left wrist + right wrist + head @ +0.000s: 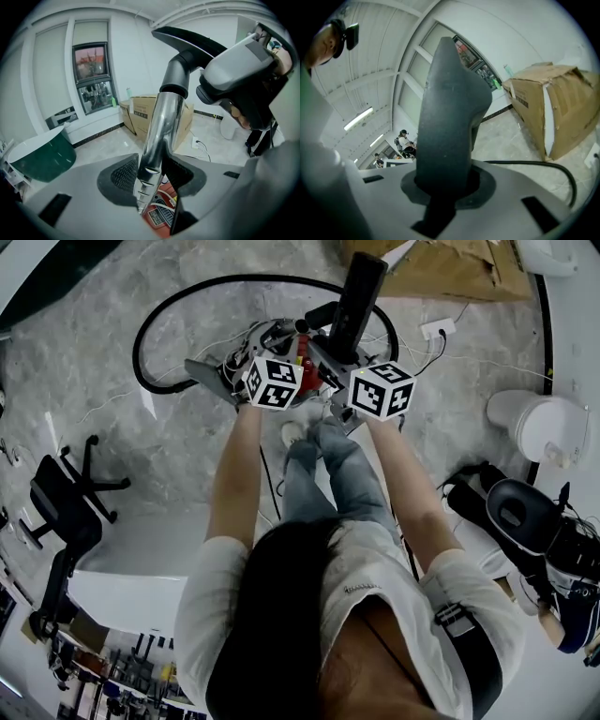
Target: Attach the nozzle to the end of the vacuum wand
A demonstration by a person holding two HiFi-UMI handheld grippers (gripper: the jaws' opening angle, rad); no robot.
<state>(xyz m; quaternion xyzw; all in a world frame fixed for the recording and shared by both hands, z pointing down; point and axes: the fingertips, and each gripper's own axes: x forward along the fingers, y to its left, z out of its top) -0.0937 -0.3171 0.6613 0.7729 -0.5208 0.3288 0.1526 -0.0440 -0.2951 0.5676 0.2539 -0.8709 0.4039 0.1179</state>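
Head view: the left gripper (152,176) is clamped on the shiny wand (161,122). The right gripper (445,180) grips the dark nozzle (450,112), which is at the wand's upper end. A black hose (169,306) loops on the floor below. A cardboard box (450,268) stands near and an office chair (66,502) well apart.

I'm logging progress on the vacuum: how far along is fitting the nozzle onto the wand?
Done: the left gripper is clamped on the chrome wand, the right gripper on the dark nozzle. In hand: the nozzle's collar sits on the wand's end in the left gripper view. Left: pressing it fully home, if it isn't already (I cannot tell), then letting go.
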